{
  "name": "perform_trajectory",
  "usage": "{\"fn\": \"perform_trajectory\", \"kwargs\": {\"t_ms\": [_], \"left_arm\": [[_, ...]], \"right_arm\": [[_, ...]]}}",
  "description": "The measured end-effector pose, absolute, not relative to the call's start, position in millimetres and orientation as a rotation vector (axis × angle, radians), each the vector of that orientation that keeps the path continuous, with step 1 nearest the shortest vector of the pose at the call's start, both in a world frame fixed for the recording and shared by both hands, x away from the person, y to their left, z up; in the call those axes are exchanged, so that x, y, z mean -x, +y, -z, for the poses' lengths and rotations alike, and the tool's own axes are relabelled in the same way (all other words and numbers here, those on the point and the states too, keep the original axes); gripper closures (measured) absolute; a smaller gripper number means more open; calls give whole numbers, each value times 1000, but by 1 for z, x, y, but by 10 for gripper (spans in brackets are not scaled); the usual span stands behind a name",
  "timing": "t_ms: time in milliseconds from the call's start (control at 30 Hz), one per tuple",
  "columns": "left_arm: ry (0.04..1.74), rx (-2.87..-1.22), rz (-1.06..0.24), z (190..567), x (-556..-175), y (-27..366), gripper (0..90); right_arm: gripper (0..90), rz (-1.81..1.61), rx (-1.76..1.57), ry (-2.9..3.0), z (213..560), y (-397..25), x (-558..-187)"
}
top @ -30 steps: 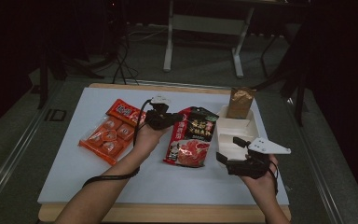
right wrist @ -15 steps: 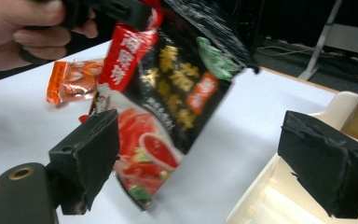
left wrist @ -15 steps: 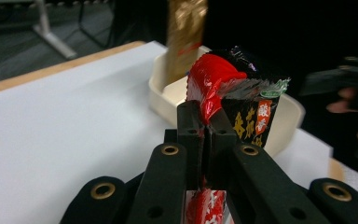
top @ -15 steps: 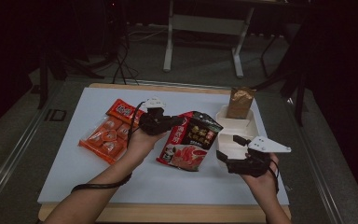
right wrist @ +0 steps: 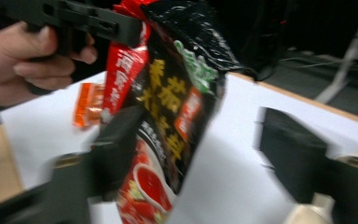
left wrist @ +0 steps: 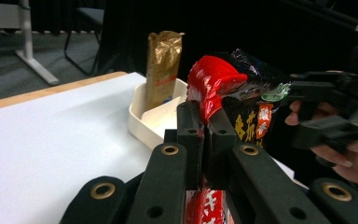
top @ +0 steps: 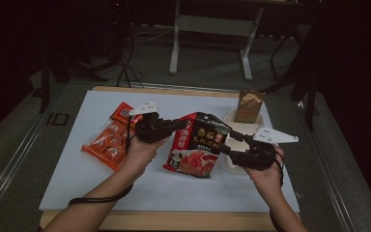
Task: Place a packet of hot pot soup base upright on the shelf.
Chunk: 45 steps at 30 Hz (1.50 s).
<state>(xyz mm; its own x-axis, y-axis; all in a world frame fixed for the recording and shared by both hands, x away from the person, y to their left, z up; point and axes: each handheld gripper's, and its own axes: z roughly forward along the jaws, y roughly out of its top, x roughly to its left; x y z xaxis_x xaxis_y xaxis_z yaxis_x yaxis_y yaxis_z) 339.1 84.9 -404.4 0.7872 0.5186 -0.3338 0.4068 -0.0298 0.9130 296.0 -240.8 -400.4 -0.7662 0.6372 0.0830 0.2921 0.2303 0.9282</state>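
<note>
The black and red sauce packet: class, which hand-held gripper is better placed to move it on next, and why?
Left. The left hand-held gripper is shut on the sauce packet, lifting its top edge; the right hand-held gripper is open beside the packet, gripping nothing.

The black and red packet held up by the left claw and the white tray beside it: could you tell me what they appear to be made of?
The black and red packet looks like thin glossy plastic film: it crinkles and shines where the left claw pinches it. The white tray seems rigid matte plastic, with smooth, rounded, even walls, though ceramic cannot be excluded.
</note>
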Motion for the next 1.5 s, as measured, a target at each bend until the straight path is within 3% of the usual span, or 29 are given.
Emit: {"fn": "perform_trajectory", "kwargs": {"t_ms": [133, 233, 433, 700, 833, 867, 933, 1100, 1167, 1333, 1433, 1500], "left_arm": [[713, -1618, -109, 403, -334, 84, 871], [704, -1595, -106, 403, -331, 84, 870], [697, -1568, -136, 404, -325, 85, 869], [683, -1602, -138, 403, -325, 88, 849], [664, -1632, -133, 400, -326, 88, 795], [663, -1635, -120, 399, -326, 87, 738], [658, -1652, -128, 399, -326, 87, 726], [664, -1661, -133, 399, -324, 91, 483], [676, -1656, -136, 400, -323, 93, 430], [700, -1687, -121, 407, -320, 95, 149], [704, -1687, -116, 412, -317, 99, 131], [707, -1697, -131, 414, -315, 101, 12]], "right_arm": [[525, -1571, -872, 2223, 397, -234, -306], [556, -1591, -884, 2229, 397, -233, -308], [734, -1681, -902, 2267, 392, -229, -313], [765, -1686, -922, 2311, 387, -228, -316], [774, -1685, -901, 2290, 380, -231, -315], [776, -1669, -885, 2286, 377, -232, -315], [779, -1665, -882, 2281, 376, -232, -315], [779, -1626, -864, 2270, 372, -234, -317], [779, -1634, -868, 2263, 370, -236, -319], [779, -1641, -862, 2234, 362, -240, -321], [779, -1644, -864, 2219, 357, -243, -324], [779, -1641, -865, 2210, 354, -245, -326]]}}
